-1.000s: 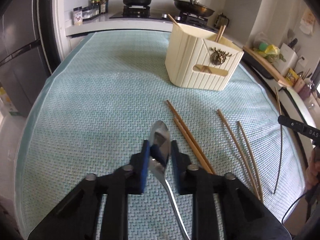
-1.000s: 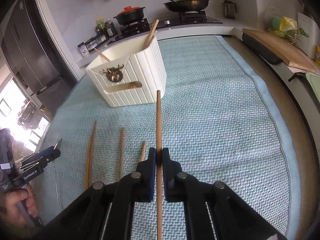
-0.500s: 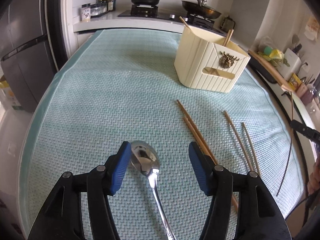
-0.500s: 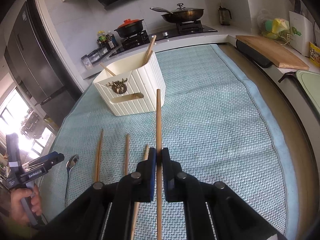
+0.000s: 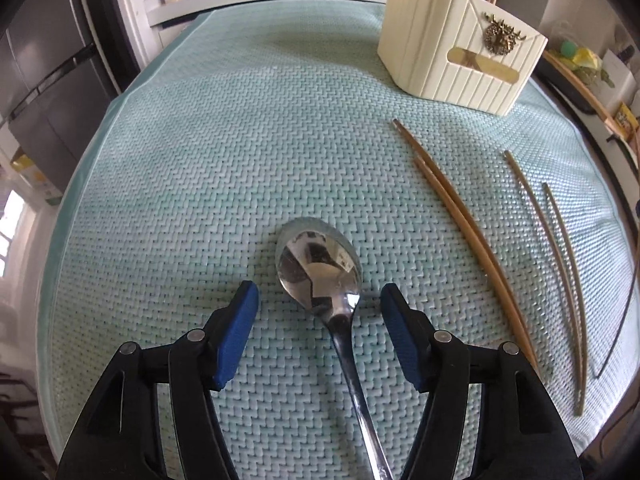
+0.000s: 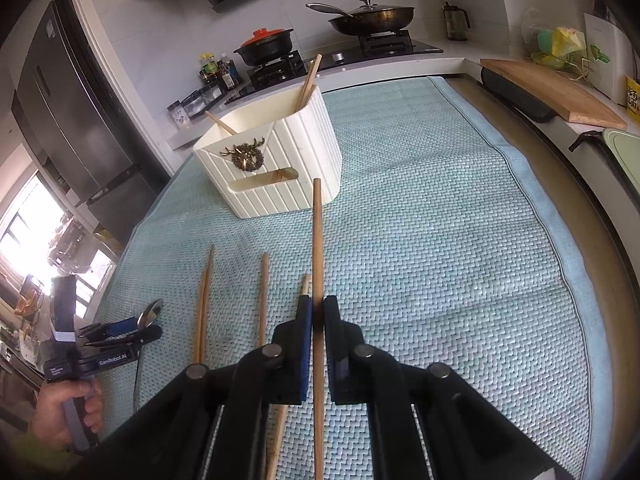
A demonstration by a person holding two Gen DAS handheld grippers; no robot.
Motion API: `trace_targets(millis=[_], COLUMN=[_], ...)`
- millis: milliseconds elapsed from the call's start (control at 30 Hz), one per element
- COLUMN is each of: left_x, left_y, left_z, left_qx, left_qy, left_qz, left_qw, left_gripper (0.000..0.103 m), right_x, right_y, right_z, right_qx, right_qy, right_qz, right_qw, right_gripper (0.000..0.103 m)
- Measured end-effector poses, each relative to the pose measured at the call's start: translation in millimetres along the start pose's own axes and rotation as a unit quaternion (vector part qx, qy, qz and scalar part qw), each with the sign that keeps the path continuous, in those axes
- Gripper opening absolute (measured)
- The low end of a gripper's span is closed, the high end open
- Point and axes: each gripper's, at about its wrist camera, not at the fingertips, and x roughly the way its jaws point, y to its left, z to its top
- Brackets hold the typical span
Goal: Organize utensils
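Note:
A steel spoon [image 5: 320, 268] lies on the teal mat [image 5: 224, 152], bowl facing up. My left gripper [image 5: 319, 300] is open, its blue pads either side of the spoon's neck, not touching it. My right gripper [image 6: 317, 314] is shut on a wooden chopstick [image 6: 317, 240] that points at the cream utensil holder [image 6: 276, 168]. The holder [image 5: 460, 48] has chopsticks inside. Several loose chopsticks [image 5: 460, 216] lie on the mat right of the spoon, and also show in the right wrist view [image 6: 204, 296]. The left gripper and spoon show at the left of the right wrist view [image 6: 120, 330].
A stove with a red-lidded pot [image 6: 266, 46] and a pan [image 6: 372, 16] stands behind the mat. A wooden cutting board [image 6: 552, 92] lies on the right counter. A dark fridge [image 6: 68, 120] stands to the left. A thin black cable [image 5: 624, 312] lies at the mat's right edge.
My left gripper opened and let go of the spoon, which now lies on the mat; the gripper has come lower over it. My right gripper still holds its chopstick, raised slightly.

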Motion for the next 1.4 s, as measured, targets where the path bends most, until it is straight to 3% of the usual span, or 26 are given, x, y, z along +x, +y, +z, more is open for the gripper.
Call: trace_targets(millis=[67,100,167,267,433,633,867,1067,1400], left_x=[-1.6,-3.3,-9.9,-26.8,-54.2,-80.6,-107.8,-121.5,-142.9], left_y=[1.5,5.3,10.7,13.7,25.9,40.6,46.7,42.8,32.7], left_z=[2.1,2.8,4.1,5.5,10.9,19.9,41.3,68.3,126.0], left_qx=[0.0,-0.012,-0.023,-0.025,-0.064,-0.109,-0.123,-0.103,-0.053], left_qy=[-0.002,-0.004,-0.015,-0.044,-0.077,-0.115,-0.155,-0.174,-0.21], left_qz=[-0.022,-0.044,-0.068,-0.071,-0.125,-0.191,-0.228,-0.224,-0.219], left_qw=[0.9998,0.9989,0.9973,0.9962,0.9871,0.9687,0.9535,0.9534,0.9514], left_gripper=[0.032,0.018,0.001,0.002,0.0,0.0,0.0,0.0,0.0], right_x=[-2.5,-4.4,-8.4,-16.1,-28.2,-41.9,-54.8,-63.3,-43.5], right_y=[0.9,0.9,1.2,2.0,5.0,8.7,11.0,13.8,5.3], right_z=[0.1,0.2,1.0,2.9,9.5,14.5,27.0,46.6,102.8], right_qx=[0.0,0.0,-0.001,-0.003,-0.006,-0.008,-0.013,-0.024,-0.02], right_qy=[-0.003,-0.005,-0.008,-0.016,-0.031,-0.049,-0.072,-0.097,-0.117], right_qz=[0.0,0.0,0.0,0.002,0.008,0.017,0.033,0.058,0.088], right_qw=[1.0,1.0,1.0,1.0,0.999,0.999,0.997,0.993,0.989], right_gripper=[0.006,0.006,0.006,0.006,0.006,0.006,0.006,0.006,0.006])
